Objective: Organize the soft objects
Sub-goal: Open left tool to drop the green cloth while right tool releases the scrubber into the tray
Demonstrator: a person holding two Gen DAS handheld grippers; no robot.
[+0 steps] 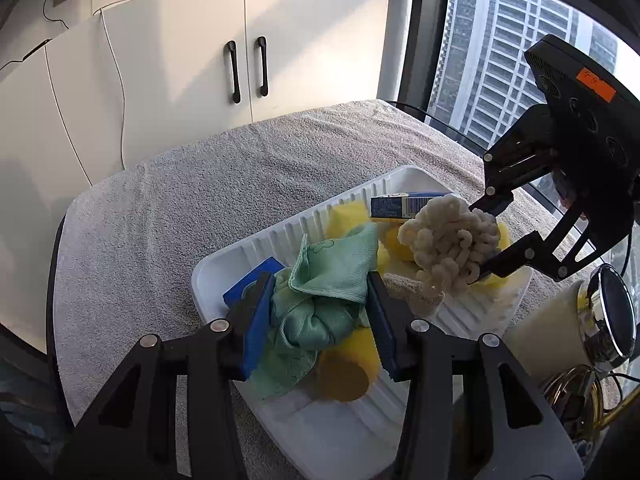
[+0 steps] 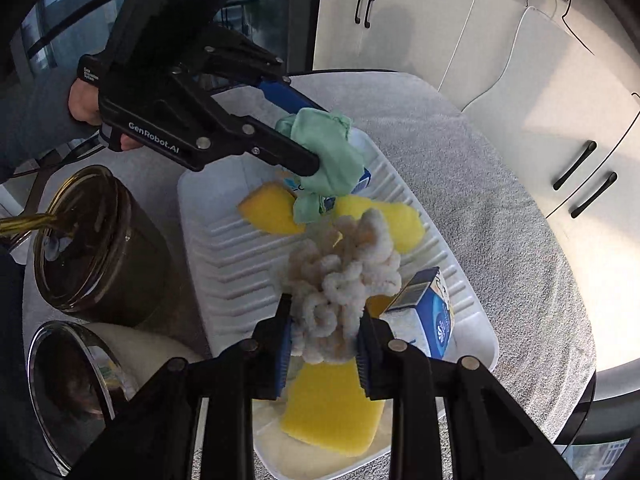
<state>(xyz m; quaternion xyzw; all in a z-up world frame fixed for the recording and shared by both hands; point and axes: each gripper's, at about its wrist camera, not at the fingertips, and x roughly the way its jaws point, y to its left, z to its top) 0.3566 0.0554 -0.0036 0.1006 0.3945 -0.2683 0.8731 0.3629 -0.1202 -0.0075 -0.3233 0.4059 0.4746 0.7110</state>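
Note:
My left gripper [image 1: 320, 320] is shut on a green cloth [image 1: 320, 280] and holds it over the near end of the white ribbed tray [image 1: 248, 252]. My right gripper [image 2: 324, 344] is shut on a cream chenille cloth [image 2: 340, 276], lifted above the tray [image 2: 224, 248]. In the left wrist view the right gripper [image 1: 492, 236] holds that cream cloth [image 1: 448, 244] over the tray's far end. In the right wrist view the left gripper [image 2: 312, 140] holds the green cloth [image 2: 328, 156]. Yellow sponges [image 2: 332, 408] and blue tissue packs [image 2: 432, 320] lie in the tray.
The tray sits on a grey towel [image 1: 200, 184] covering the table. A dark glass jar [image 2: 96, 248] and a second chrome-rimmed jar [image 2: 72, 384] stand beside the tray. White cabinets [image 1: 240, 52] and a window [image 1: 500, 60] are behind.

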